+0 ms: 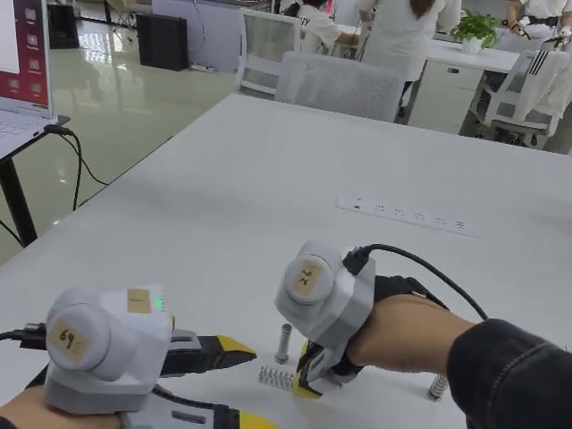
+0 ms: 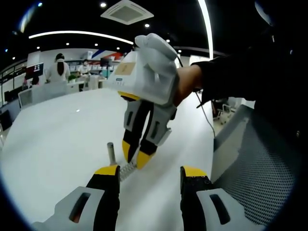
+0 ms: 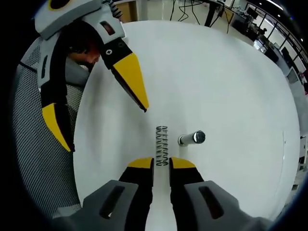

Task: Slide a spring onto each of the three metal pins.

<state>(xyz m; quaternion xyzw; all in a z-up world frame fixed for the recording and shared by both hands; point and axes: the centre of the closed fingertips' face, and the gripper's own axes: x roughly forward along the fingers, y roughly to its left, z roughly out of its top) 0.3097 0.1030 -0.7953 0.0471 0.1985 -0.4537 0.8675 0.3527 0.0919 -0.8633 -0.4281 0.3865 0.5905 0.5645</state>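
Spring lies flat on the table, just beside a standing pin. The right gripper pinches its near end, tongs almost together. The left gripper hangs close by, tongs wide apart and empty. Next, I think, the spring must be lifted, tipped up and dropped over the pin's top. A blurry bit by the sleeve may be another spring. Bare table ahead; its near edge is close.
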